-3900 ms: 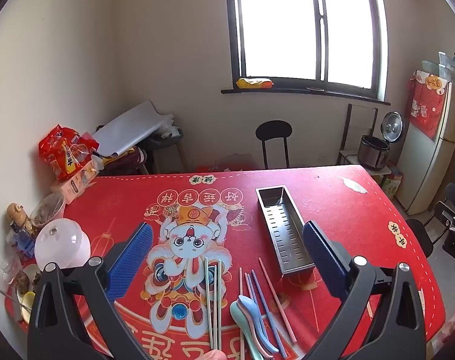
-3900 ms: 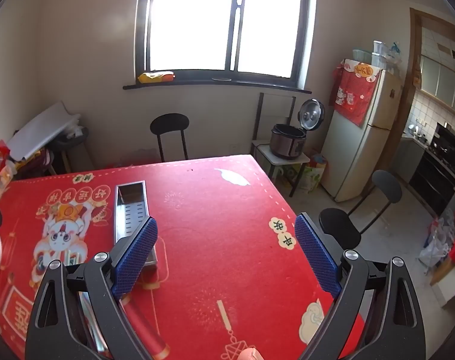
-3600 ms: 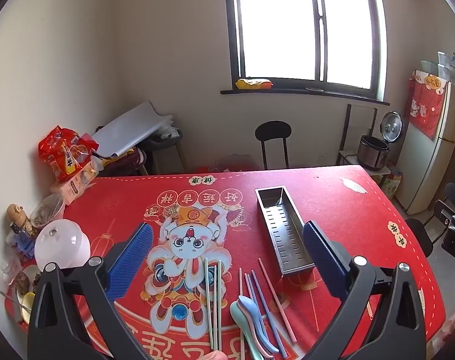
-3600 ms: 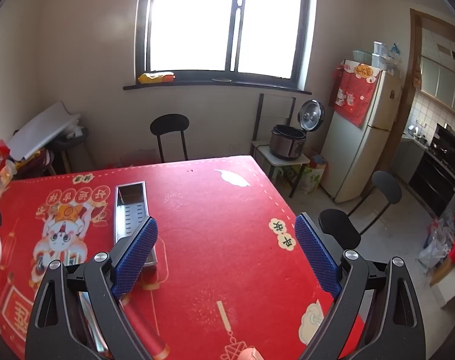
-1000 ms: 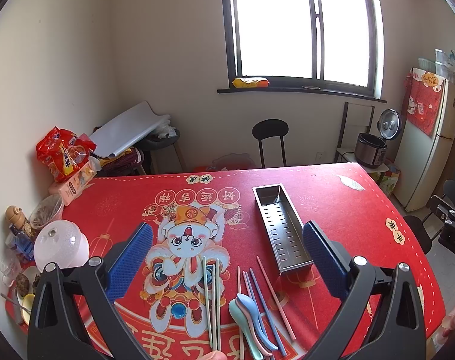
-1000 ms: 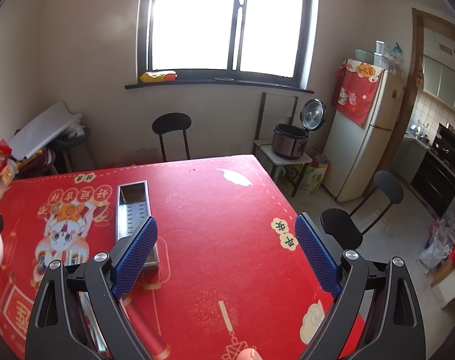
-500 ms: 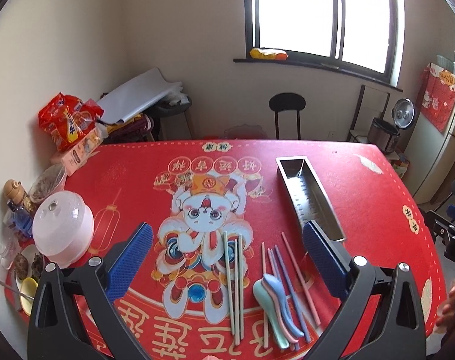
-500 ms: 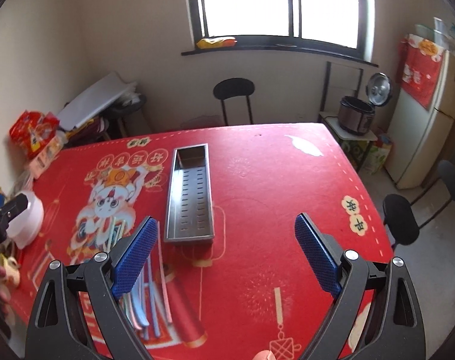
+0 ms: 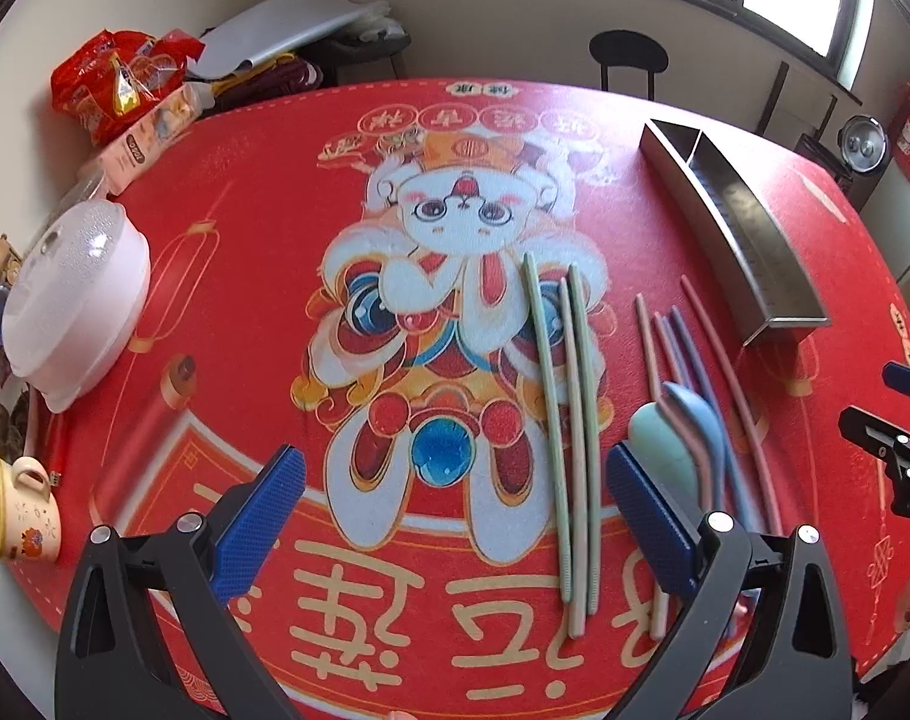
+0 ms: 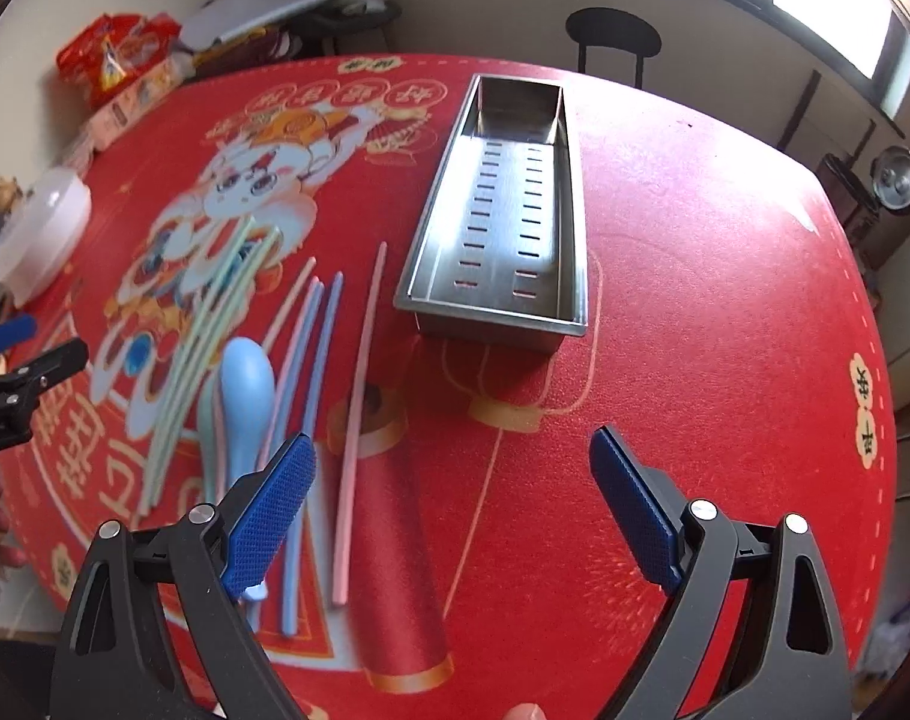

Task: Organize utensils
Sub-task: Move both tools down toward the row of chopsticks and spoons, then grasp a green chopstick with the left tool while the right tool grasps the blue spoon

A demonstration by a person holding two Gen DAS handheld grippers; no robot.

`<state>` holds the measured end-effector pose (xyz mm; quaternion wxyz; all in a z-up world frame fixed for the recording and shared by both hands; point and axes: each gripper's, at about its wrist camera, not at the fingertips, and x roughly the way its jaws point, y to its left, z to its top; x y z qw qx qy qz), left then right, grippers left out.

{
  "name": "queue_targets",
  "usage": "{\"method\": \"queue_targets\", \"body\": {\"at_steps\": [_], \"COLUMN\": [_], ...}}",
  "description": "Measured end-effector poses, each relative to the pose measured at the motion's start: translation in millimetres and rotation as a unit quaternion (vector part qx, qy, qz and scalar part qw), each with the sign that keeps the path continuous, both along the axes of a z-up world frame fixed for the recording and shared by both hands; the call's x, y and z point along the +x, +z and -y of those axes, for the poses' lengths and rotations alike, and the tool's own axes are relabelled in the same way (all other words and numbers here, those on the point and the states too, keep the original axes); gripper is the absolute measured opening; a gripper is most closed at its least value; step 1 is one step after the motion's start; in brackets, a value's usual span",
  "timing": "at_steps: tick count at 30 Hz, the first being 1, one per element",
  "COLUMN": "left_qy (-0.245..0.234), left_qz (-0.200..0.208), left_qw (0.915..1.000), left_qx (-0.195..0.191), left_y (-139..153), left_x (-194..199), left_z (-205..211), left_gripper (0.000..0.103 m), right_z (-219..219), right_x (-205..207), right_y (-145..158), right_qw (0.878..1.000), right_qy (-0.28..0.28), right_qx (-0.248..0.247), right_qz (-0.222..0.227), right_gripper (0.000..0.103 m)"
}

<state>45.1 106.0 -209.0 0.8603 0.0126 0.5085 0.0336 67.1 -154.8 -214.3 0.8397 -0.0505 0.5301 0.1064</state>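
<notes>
Green chopsticks [image 9: 566, 420] lie on the red tablecloth, with pink and blue chopsticks [image 9: 719, 372] and pastel spoons [image 9: 689, 438] to their right. A steel perforated tray [image 10: 509, 210] stands empty beyond them; it also shows in the left wrist view [image 9: 737, 222]. My left gripper [image 9: 449, 516] is open and empty, low over the cloth just left of the green chopsticks. My right gripper [image 10: 449, 510] is open and empty, right of the pink chopstick [image 10: 359, 414] and blue spoon [image 10: 248, 402], in front of the tray.
A white domed lid [image 9: 71, 306], a cream mug [image 9: 20, 504] and snack packets [image 9: 119, 90] sit along the table's left edge. A black chair [image 10: 611, 42] stands behind the table. A rice cooker [image 10: 896, 180] is at the far right.
Both grippers have dropped and tilted down toward the table. The utensils and tray now look much nearer. Nothing on the table has moved.
</notes>
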Motion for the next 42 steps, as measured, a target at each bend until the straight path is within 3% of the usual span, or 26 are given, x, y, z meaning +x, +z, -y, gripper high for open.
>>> {"method": "queue_targets", "body": {"at_steps": [5, 9, 13, 21, 24, 31, 35, 42], "left_qy": [0.000, -0.005, -0.004, -0.019, -0.007, -0.004, -0.005, -0.011], "left_qz": [-0.039, -0.047, -0.053, -0.068, -0.066, -0.054, -0.043, -0.063], "left_qw": [0.9992, 0.9986, 0.9985, 0.9975, 0.9975, 0.9983, 0.9989, 0.9977], "left_qx": [-0.009, -0.025, -0.014, 0.003, -0.023, -0.020, -0.019, -0.021], "left_y": [-36, -49, -57, -70, -72, -72, -73, -71], "left_x": [20, 33, 45, 65, 68, 67, 63, 69], "left_z": [-5, -7, -5, 5, 0, 0, 1, -1], "left_gripper": [0.098, 0.098, 0.098, 0.098, 0.098, 0.098, 0.098, 0.098], "right_z": [-2, 1, 0, 7, 8, 8, 8, -2], "right_x": [9, 12, 10, 14, 15, 16, 15, 14], "right_y": [-22, -30, -32, -31, -33, -38, -39, -38], "right_qw": [0.999, 0.998, 0.997, 0.997, 0.997, 0.996, 0.996, 0.995], "right_qy": [-0.009, -0.009, -0.014, -0.028, -0.030, -0.032, -0.028, 0.000], "right_qx": [-0.001, 0.033, 0.047, 0.050, 0.053, 0.060, 0.063, 0.075], "right_qz": [-0.031, -0.060, -0.061, -0.055, -0.055, -0.062, -0.063, -0.066], "right_gripper": [0.090, 0.090, 0.090, 0.090, 0.090, 0.090, 0.090, 0.089]}}
